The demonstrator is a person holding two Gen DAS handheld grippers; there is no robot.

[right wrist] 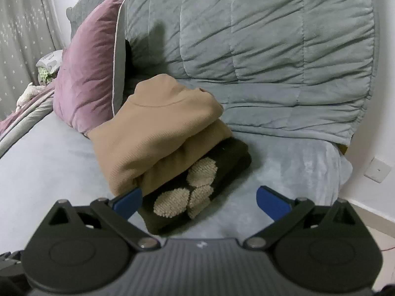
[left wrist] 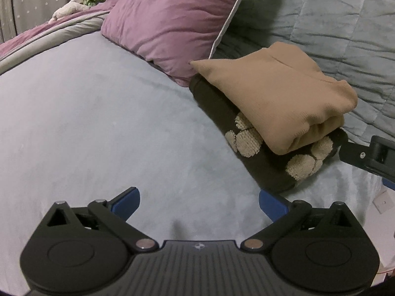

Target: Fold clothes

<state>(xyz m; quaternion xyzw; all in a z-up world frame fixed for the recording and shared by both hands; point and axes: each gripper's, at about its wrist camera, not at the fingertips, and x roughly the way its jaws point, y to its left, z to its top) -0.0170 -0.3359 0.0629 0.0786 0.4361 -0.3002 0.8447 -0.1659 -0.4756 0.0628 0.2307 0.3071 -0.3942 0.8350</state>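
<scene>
Over the pale blue bed sheet [left wrist: 98, 123], the left gripper [left wrist: 199, 203] hangs wide and empty. Rightward, a mauve velvet pillow [left wrist: 167, 22] leans near a folded tan knit garment [left wrist: 279, 98] stacked on a folded dark garment with beige tufted patches [left wrist: 266, 167]. The right gripper [right wrist: 198, 201] is spread wide, empty, just before this stack.

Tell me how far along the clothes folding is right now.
Two pieces look done: a folded tan sweater sits stacked on a folded dark knit with beige patches, beside the mauve pillow. Nothing is in hand; the left tongs and right tongs are both open. No unfolded clothing shows on the bed, so little seems left.
</scene>
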